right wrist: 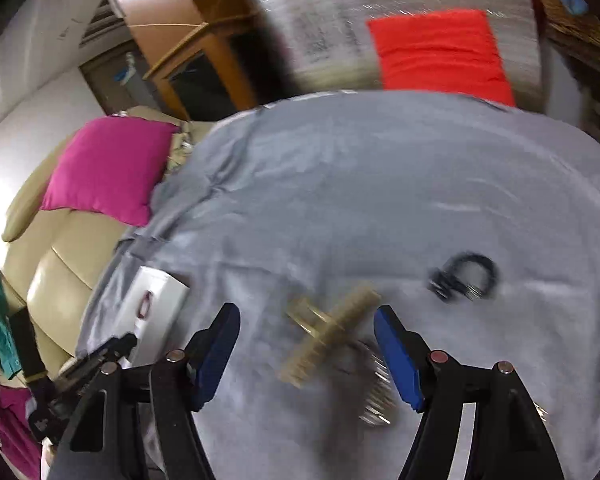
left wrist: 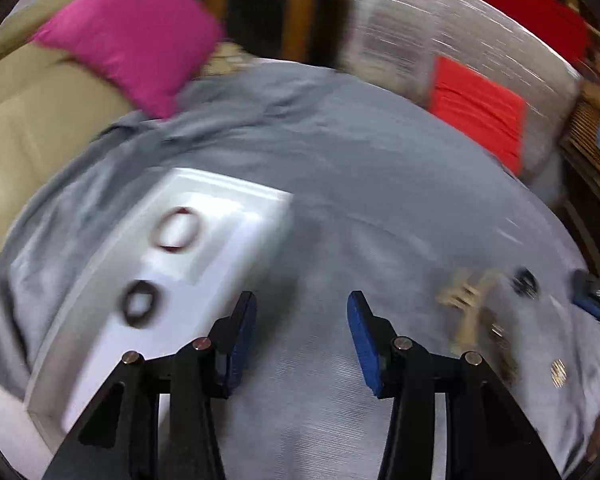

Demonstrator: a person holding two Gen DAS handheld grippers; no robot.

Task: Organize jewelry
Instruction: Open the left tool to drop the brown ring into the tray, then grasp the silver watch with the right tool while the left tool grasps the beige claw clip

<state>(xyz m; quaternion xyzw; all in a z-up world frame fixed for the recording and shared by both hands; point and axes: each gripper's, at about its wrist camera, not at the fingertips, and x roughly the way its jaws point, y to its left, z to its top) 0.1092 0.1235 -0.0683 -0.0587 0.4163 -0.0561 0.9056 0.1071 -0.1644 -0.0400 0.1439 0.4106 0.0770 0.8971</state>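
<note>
Pink cushion [left wrist: 128,40] – beige sofa [left wrist: 28,120] behind

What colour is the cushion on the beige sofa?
Bright magenta pink: the square fabric cushion shows sharpest in the right wrist view.

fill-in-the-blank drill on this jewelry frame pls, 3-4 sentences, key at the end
1. The two ring-shaped pieces lie on a tray whose colour is ____.
2. The table is covered by a ____ cloth.
3. The left tongs hold ____ between the pads.
4. In the right wrist view, the beige beaded piece lies on the cloth, ____ the tray.

Missing words: white; grey; nothing; outside
</note>
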